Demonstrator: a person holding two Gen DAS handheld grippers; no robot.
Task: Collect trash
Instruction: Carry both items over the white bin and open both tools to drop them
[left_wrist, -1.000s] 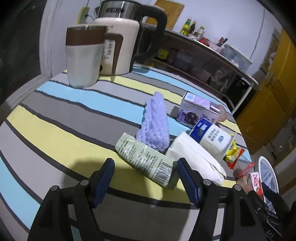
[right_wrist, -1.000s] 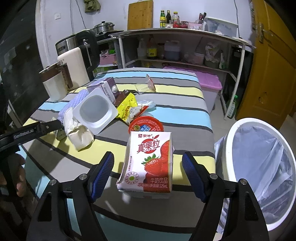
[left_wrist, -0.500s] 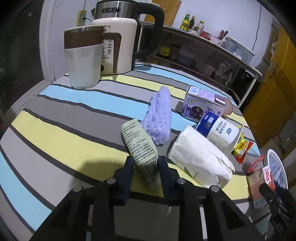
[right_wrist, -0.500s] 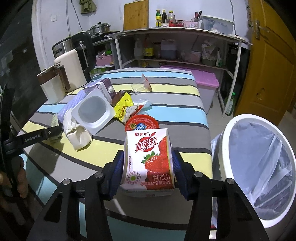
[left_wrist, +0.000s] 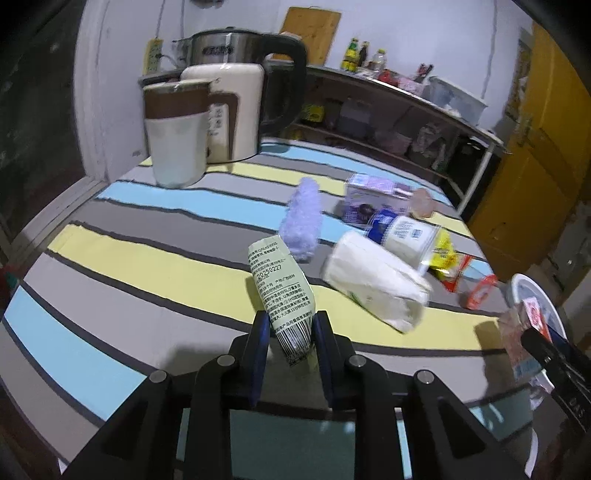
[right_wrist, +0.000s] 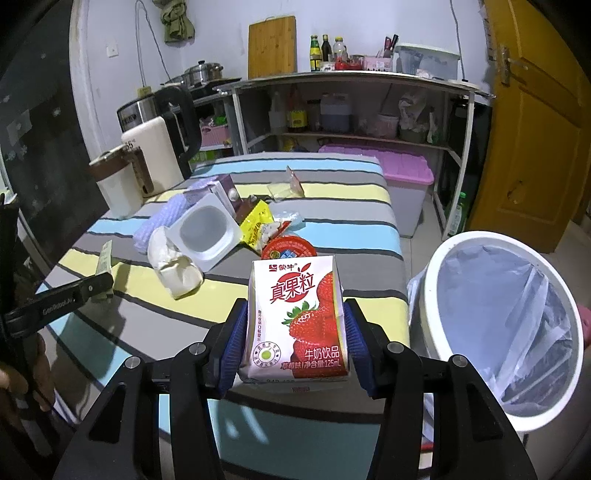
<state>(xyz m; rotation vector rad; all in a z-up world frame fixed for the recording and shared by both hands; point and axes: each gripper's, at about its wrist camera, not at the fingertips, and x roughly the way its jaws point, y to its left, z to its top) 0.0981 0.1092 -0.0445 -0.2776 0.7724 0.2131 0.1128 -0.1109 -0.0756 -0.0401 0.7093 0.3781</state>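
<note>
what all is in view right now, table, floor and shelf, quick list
strawberry milk carton: 1, red and white, between the right gripper's pads
green wrapper: 1, pale green with barcode, between the left gripper's pads
tissue pack: 1, white, on the table beside the wrapper
foam net: 1, lilac, behind the wrapper
yogurt cup: 1, white, on its side, mid table
purple carton: 1, purple, behind the cup
yellow packet: 1, yellow, next to the cup
red lid: 1, red, behind the milk carton
mug: 1, white and brown, far left corner
kettle: 1, cream and steel, behind the mug
table: 1, striped cloth
trash bin: 1, white, clear liner, floor at right
shelf: 1, metal, back wall
left gripper: 1, black, blue pads
right gripper: 1, black, blue pads
</note>
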